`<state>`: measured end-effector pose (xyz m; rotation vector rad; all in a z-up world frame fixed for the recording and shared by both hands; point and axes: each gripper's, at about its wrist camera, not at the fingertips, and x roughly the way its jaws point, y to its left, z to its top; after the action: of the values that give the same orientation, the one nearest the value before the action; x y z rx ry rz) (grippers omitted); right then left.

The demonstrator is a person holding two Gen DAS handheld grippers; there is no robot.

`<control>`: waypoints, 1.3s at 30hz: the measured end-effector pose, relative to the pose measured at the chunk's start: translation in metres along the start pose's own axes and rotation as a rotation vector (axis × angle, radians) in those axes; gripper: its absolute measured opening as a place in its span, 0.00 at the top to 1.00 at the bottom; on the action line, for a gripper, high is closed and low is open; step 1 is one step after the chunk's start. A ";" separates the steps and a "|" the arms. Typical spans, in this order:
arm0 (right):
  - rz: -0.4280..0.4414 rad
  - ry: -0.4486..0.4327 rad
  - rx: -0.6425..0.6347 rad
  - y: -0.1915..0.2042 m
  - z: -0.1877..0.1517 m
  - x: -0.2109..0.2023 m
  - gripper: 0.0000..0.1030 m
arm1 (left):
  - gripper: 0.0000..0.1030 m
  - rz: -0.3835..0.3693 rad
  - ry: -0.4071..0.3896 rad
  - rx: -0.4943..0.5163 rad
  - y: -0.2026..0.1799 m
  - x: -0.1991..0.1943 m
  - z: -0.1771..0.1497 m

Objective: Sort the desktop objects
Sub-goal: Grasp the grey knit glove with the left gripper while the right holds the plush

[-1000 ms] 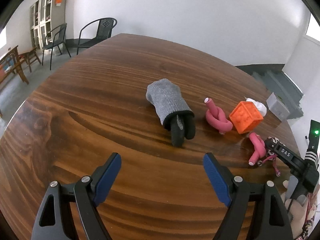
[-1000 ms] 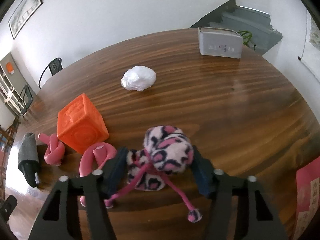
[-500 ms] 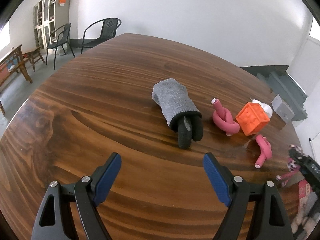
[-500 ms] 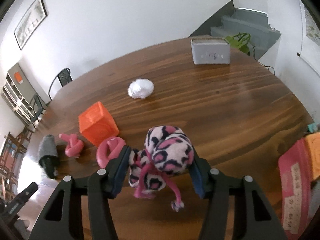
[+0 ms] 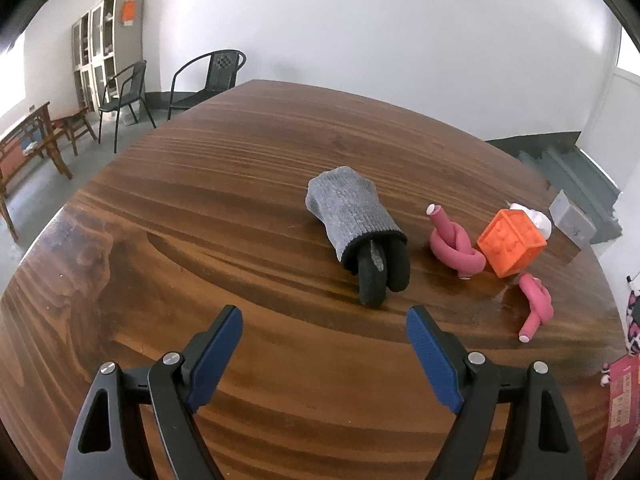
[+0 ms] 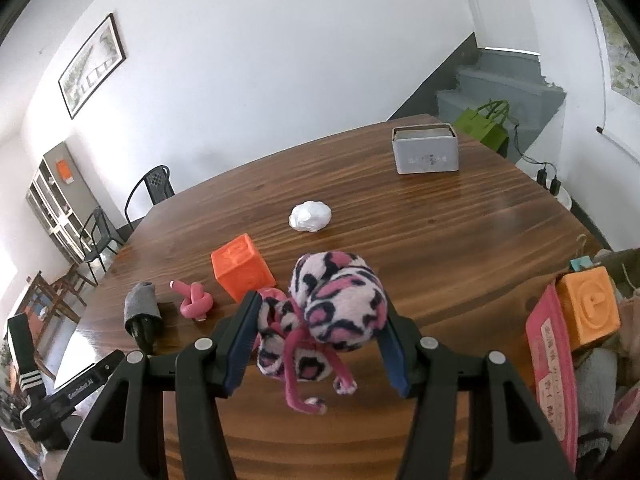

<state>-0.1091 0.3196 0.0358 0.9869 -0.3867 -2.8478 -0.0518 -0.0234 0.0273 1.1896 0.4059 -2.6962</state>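
A pink-and-black leopard plush toy (image 6: 336, 304) with dangling pink cords hangs above the wooden table (image 6: 460, 248), and my right gripper (image 6: 322, 308) is shut on it. A sliver of the same plush shows at the right edge of the left wrist view (image 5: 634, 320). My left gripper (image 5: 324, 316) is open and empty, just short of a grey-and-black glove (image 5: 348, 208). To the glove's right lie a knotted pink tube (image 5: 454, 244), an orange cube (image 5: 512, 242) and a second pink tube (image 5: 536, 304).
A crumpled white ball (image 6: 310, 216) and a grey box (image 6: 425, 154) sit farther back on the table. At the right edge are an orange block (image 6: 590, 308), a pink packet (image 6: 554, 368) and grey cloth. Chairs (image 5: 208, 80) stand beyond the far edge.
My right gripper has lifted the plush off the table and drawn back, so the objects look smaller. It has slid out of the left wrist view. The left gripper stayed put.
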 end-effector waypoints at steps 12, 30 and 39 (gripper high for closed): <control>-0.037 -0.031 0.019 -0.013 -0.003 -0.007 0.42 | 0.17 -0.018 0.000 0.011 -0.013 0.009 0.009; 0.081 -0.005 0.059 -0.019 -0.004 -0.010 0.42 | 0.17 0.121 -0.004 0.038 -0.031 0.072 0.055; 0.088 -0.044 0.021 -0.006 -0.008 -0.020 0.42 | 0.64 0.068 -0.008 0.080 -0.038 0.074 0.053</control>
<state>-0.0885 0.3271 0.0401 0.8886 -0.4531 -2.7961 -0.1478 -0.0074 0.0131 1.1910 0.2532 -2.6809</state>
